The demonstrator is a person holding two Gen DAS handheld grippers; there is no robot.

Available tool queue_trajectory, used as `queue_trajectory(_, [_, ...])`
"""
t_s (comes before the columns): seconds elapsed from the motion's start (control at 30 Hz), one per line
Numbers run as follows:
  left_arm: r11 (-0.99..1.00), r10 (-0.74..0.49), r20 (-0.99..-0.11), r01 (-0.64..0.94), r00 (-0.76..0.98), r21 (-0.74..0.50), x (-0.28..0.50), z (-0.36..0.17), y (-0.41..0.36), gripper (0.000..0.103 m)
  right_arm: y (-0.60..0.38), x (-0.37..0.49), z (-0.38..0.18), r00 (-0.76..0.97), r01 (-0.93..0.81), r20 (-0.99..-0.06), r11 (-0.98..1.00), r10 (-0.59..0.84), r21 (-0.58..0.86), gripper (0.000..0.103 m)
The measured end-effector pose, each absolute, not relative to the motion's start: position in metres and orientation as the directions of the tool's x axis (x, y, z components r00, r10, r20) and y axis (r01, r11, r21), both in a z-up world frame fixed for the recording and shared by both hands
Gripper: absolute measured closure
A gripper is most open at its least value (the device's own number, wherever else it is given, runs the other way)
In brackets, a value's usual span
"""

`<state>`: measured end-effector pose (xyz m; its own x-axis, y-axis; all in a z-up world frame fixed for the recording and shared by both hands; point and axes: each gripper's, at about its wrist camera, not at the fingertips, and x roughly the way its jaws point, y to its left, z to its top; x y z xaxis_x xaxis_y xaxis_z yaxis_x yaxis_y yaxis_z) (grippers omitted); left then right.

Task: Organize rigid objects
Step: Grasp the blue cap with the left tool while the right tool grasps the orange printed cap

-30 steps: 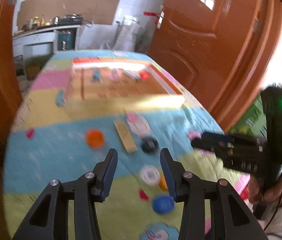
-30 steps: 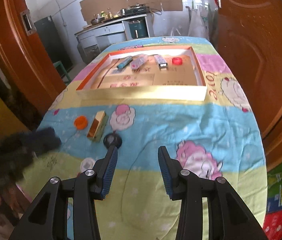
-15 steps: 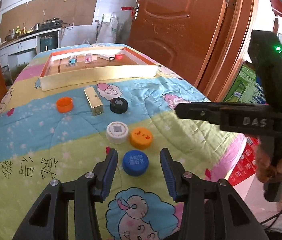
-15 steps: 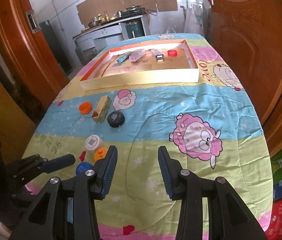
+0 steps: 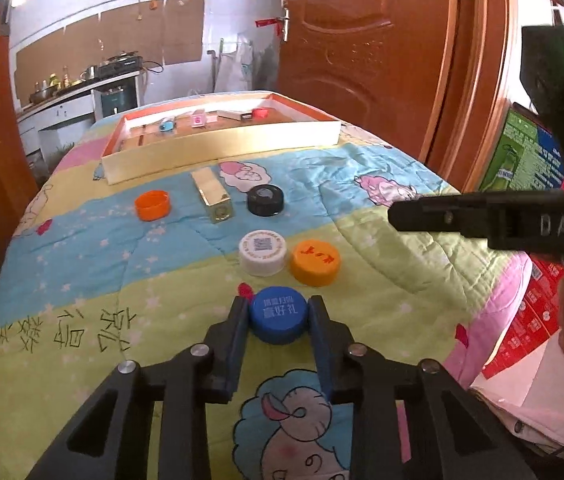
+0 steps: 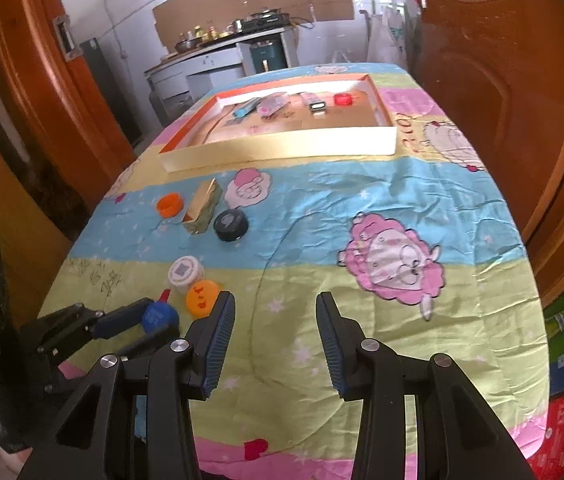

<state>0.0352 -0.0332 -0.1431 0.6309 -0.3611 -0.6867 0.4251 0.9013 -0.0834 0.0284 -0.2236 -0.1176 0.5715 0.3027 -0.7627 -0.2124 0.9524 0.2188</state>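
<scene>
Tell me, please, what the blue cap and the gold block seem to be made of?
Blue cap: apparently moulded plastic, matte, with a ribbed rim and printed white characters. Gold block: a shiny metallic gold surface; probably foil-faced card or packaging, though the pictures cannot settle this.

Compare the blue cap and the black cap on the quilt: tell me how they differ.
The blue cap sits between the fingers of the left claw, whose jaws are closing on it; the black cap lies free, with nothing around it. The blue cap is nearest the claws, while the black cap lies farther off, beside the gold box. The blue cap bears white lettering; the black cap's top looks dark. Both are round caps resting flat on the quilt.
</scene>
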Motion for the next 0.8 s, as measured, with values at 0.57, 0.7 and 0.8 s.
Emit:
queue_trajectory(0.57, [0.945,-0.310,-0.641,0.302,0.702,-0.126,0.033,-0.119,0.011,0.072,-0.169,0.032,-0.137,0.532,-0.355,-0.771,0.919,0.350,0.172,0.060])
queue_trajectory(0.7, [0.946,-0.312,-0.633,0.297,0.708,-0.134,0.032,-0.117,0.015,0.072,-0.162,0.037,-0.140,0.532,-0.359,-0.776,0.920,0.340,0.156,0.060])
queue_trajectory(0.8, [0.949,-0.305,-0.638,0.284,0.707,-0.139,0.034,-0.119,0.019,0.072,-0.159,0.041,-0.144,0.520,-0.351,-0.786,0.923,0.333,0.159,0.068])
